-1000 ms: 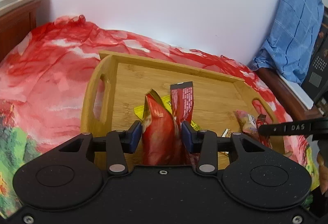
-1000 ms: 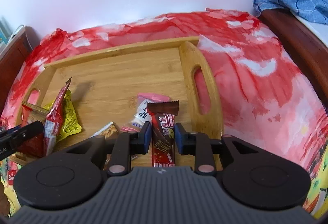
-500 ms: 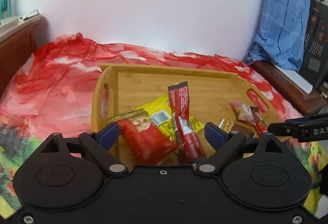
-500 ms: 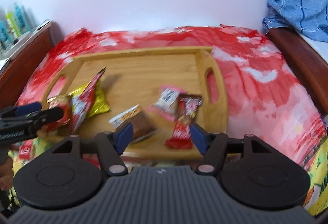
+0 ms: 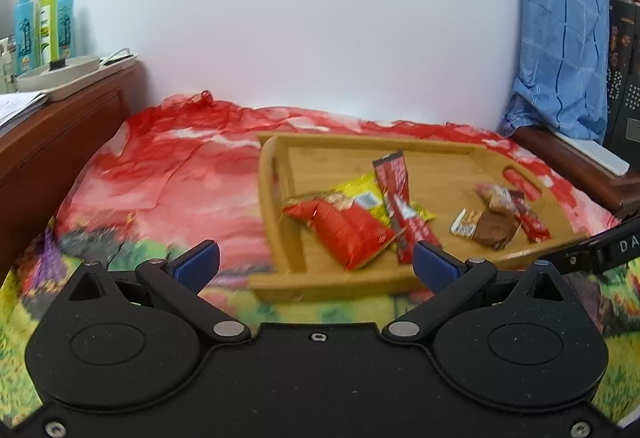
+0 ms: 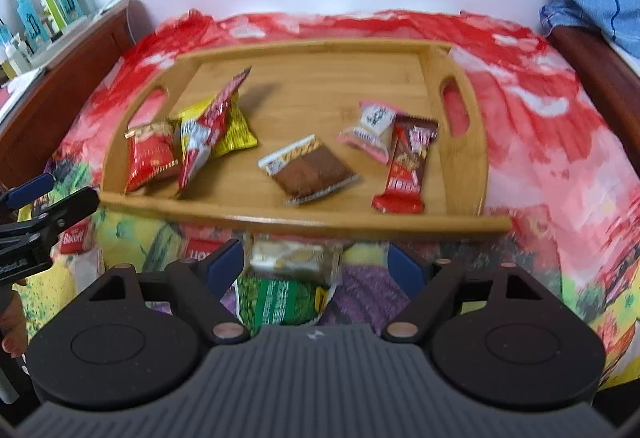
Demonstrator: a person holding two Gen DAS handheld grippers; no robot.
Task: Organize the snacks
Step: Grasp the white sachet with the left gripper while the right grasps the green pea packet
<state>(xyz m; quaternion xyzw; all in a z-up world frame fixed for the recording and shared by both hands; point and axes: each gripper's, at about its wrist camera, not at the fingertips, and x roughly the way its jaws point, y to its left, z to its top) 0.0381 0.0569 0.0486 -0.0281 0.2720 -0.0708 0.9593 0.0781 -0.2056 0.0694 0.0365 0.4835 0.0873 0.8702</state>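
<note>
A bamboo tray [image 6: 320, 81] [image 5: 440, 157] lies on the cloth and holds several snacks. On its left are a red bag [image 6: 150, 153] [image 5: 346, 234], a yellow pack [image 6: 236, 129] and a red stick pack [image 6: 210, 129] [image 5: 400, 197]. A brown bar [image 6: 310, 167], a pink-white pack [image 6: 370, 129] and a red-brown bar [image 6: 408, 163] lie on its right. My left gripper [image 5: 316, 264] is open and empty, short of the tray's left end. My right gripper [image 6: 316, 262] is open and empty above loose packs, a beige one [image 6: 292, 258] and a green one [image 6: 280, 304], in front of the tray.
A red and floral cloth [image 5: 180, 177] covers the surface. A wooden ledge [image 5: 60, 125] with spray bottles [image 5: 42, 25] stands at the left. A blue cloth [image 5: 560, 37] hangs at the right over a wooden rail [image 6: 592, 69]. More red packs [image 6: 76, 236] lie before the tray's left corner.
Both grippers have opened and let go of their snacks onto the tray, then pulled back away from it. The red bag and the red-brown bar now lie in the tray.
</note>
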